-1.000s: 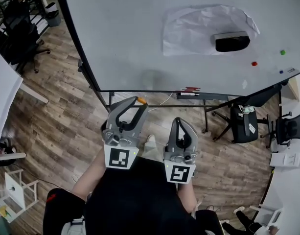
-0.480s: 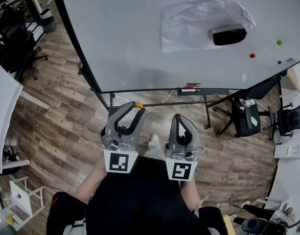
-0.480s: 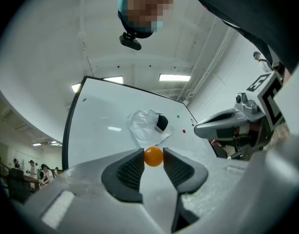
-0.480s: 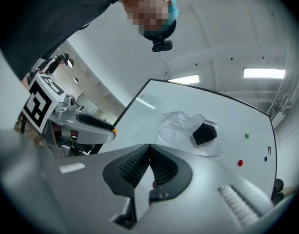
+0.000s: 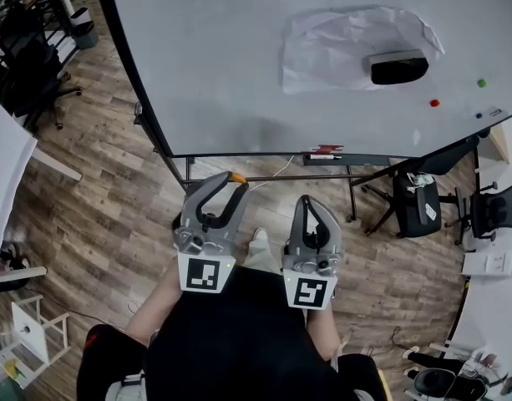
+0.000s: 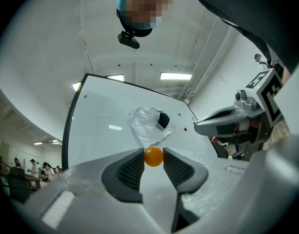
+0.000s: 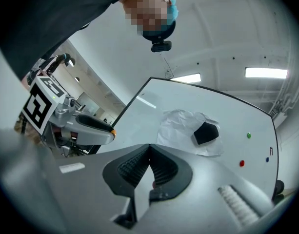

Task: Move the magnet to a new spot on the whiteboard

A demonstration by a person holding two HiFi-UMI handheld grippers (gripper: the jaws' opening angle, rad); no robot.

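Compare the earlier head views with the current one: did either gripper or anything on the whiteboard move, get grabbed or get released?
Nothing visibly changed. The left gripper still pinches the small round orange magnet; the right gripper stays shut and empty. On the white whiteboard, the crumpled white sheet, black eraser, red dot magnet and green dot magnet sit where they were.

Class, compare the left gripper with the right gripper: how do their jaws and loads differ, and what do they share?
Jaws: the left gripper has its jaws apart; the right gripper has them together.
Load: the left gripper pinches an orange magnet at its tips; the right gripper holds nothing.
Shared: both are grey, bear a square-marker cube and point toward the whiteboard without touching it.
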